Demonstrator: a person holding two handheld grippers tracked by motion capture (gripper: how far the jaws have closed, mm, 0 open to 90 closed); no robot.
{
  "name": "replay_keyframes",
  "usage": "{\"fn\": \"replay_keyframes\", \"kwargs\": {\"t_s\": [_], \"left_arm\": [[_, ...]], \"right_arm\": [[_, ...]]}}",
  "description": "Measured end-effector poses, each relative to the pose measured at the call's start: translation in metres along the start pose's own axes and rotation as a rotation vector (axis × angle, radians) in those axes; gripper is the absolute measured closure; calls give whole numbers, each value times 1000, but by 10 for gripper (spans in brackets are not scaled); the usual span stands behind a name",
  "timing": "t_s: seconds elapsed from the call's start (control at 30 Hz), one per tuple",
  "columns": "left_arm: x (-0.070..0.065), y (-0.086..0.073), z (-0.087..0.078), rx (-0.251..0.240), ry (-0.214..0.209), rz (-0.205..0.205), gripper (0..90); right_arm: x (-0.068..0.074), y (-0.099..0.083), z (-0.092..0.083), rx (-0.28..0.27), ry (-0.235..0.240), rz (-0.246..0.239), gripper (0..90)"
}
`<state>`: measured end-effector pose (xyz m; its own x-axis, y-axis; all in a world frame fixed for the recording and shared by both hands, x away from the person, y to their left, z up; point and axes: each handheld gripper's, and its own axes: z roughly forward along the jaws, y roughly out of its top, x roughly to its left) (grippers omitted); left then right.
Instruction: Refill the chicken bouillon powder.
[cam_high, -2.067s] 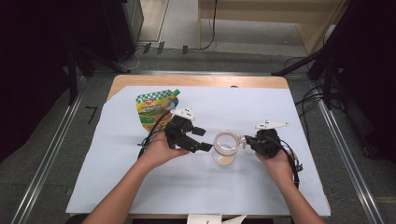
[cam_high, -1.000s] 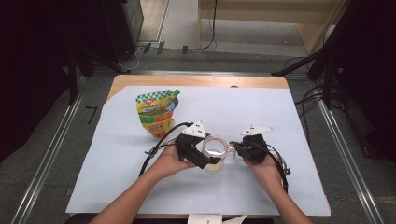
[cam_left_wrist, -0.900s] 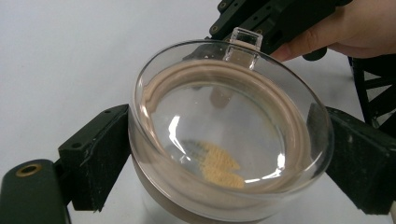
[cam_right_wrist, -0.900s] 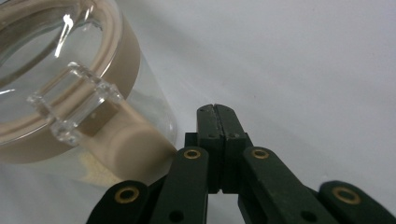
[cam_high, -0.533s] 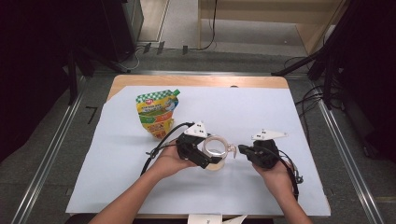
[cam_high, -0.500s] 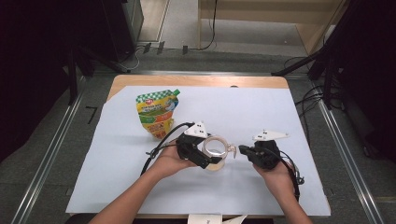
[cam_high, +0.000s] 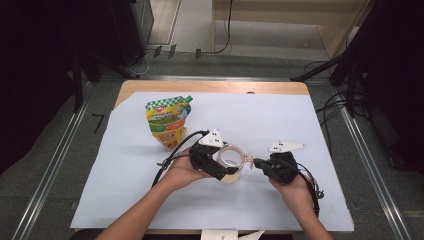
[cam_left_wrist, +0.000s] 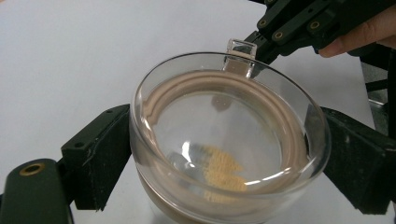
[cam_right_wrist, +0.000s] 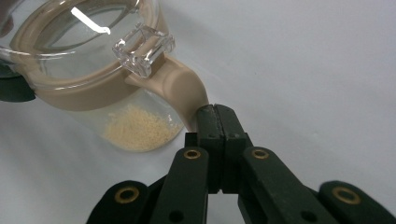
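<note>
We find the left gripper (cam_high: 223, 170) clamped across the clear glass jar (cam_high: 231, 164), one black jaw on each side of its body, just under the beige sealing collar (cam_left_wrist: 219, 84). The jar stands on the white sheet (cam_high: 300, 125) between the two tools, lid (cam_left_wrist: 224, 140) down, with a little pale yellow powder (cam_right_wrist: 135, 128) at its bottom. The right gripper (cam_right_wrist: 216, 114) has its jaws pressed flat together, nothing between them; their tips sit against the beige latch arm (cam_right_wrist: 184, 91) just below the clear lid tab (cam_right_wrist: 142, 49). A printed refill pouch (cam_high: 169, 121) lies beyond the left gripper, well apart from it.

Our concerns: the closed tips offer a narrow contact and could skid off the curved latch arm; a sideways push from them could tip or twist the jar in the left jaws, since smooth glass gives poor grip; a sudden release of the lid could scatter powder
</note>
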<state>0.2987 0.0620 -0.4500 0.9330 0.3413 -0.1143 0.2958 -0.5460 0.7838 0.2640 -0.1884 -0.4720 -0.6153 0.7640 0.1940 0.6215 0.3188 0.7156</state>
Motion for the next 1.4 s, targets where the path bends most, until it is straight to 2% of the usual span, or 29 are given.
{"fn": "replay_keyframes", "kwargs": {"t_s": [0.73,0.8,0.83,1.07,1.2,1.4], "left_arm": [[-5,13,0,-21,7,17,106],[-6,16,-1,-42,-8,5,131],[-8,18,-1,-38,0,14,131],[-10,24,-1,-23,10,11,131],[-8,28,1,-16,0,-12,131],[-7,35,3,-19,-21,-18,131]], "right_arm": [[-1,1,0,-4,-16,0,900],[-1,1,0,-5,-15,1,900],[0,1,1,-6,-15,-4,900],[-1,0,0,-3,-14,1,900],[-1,0,0,-2,-15,5,900],[-2,0,0,-6,-11,9,900]]}}
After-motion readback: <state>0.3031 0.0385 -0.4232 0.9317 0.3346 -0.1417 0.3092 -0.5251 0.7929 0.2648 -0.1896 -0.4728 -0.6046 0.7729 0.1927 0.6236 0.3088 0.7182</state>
